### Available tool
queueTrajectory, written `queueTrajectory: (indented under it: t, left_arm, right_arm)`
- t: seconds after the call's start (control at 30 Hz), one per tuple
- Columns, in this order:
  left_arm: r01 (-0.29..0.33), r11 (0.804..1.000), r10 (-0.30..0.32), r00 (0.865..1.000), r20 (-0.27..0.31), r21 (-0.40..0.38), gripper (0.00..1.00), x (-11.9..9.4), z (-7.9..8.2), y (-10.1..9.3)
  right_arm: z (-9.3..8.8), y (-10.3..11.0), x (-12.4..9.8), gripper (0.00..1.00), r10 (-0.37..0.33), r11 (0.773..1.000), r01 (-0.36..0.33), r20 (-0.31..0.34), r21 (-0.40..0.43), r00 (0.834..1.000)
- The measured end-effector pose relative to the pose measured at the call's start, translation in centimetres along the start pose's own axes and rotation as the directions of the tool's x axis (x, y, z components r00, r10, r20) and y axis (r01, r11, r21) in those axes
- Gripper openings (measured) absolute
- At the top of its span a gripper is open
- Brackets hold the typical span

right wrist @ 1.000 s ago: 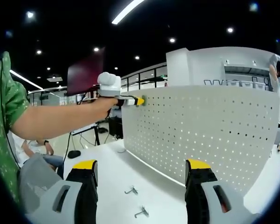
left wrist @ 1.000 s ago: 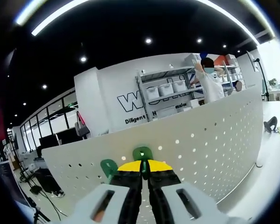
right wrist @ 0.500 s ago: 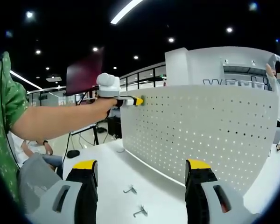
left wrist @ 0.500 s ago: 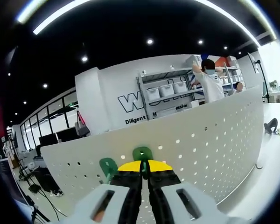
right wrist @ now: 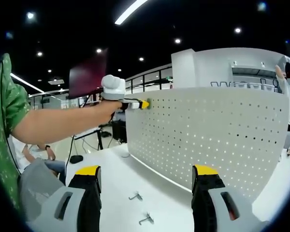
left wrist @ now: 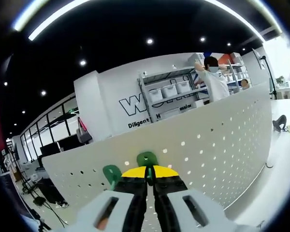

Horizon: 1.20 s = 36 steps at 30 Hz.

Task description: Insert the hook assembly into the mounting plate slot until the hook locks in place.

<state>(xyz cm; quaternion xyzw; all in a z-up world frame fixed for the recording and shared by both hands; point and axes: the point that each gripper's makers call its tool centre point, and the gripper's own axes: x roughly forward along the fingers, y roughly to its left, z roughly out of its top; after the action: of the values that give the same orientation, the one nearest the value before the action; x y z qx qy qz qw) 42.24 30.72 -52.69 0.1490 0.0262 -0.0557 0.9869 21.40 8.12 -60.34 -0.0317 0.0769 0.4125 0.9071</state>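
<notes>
My left gripper (left wrist: 150, 171) is shut on a green hook assembly (left wrist: 147, 159), whose rounded top sticks out past the yellow jaw tips. A second green tab (left wrist: 111, 173) shows just to its left. Both sit against the upper part of the white perforated mounting plate (left wrist: 222, 140). In the right gripper view the left gripper (right wrist: 144, 104), held by a bare arm, is at the top left corner of the plate (right wrist: 208, 130). My right gripper (right wrist: 147, 175) hangs open over the table, well short of the plate, with nothing between its jaws.
Two loose metal hooks (right wrist: 134, 196) (right wrist: 146, 220) lie on the white table (right wrist: 111, 164) in front of the plate. The person's green sleeve (right wrist: 5, 121) is at the left. A person (left wrist: 215, 82) stands by shelves behind the plate.
The left gripper view has shifted slightly; the green hook assembly stays at the same place on the plate. The right gripper has not moved.
</notes>
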Motion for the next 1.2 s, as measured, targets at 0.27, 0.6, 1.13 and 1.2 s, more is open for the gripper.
queueTrajectory:
  t: [0.27,0.6,1.13,1.2]
  left_arm:
    - [0.006,1.0,-0.007,1.0,-0.014,-0.024,0.04,-0.1,0.0,0.0]
    - [-0.003,1.0,0.003,1.0,0.011,-0.021,0.04,-0.3,1.0,-0.1]
    - [-0.075,0.997,0.075,0.997,0.012,0.01,0.03,-0.1,0.7,-0.2]
    - [-0.071,0.997,0.07,0.997,0.014,0.01,0.04,-0.1,0.7,-0.2]
  right_arm:
    - [0.1,0.3,0.2,0.78,0.009,1.0,-0.009,-0.001,-0.001,1.0]
    - [-0.2,0.0,-0.2,0.78,-0.003,1.0,0.003,-0.004,0.006,1.0]
    - [-0.3,-0.3,-0.5,0.78,-0.011,1.0,0.011,0.002,0.013,1.0]
    - [-0.4,-0.4,-0.5,0.78,-0.014,1.0,0.014,0.0,0.015,1.0]
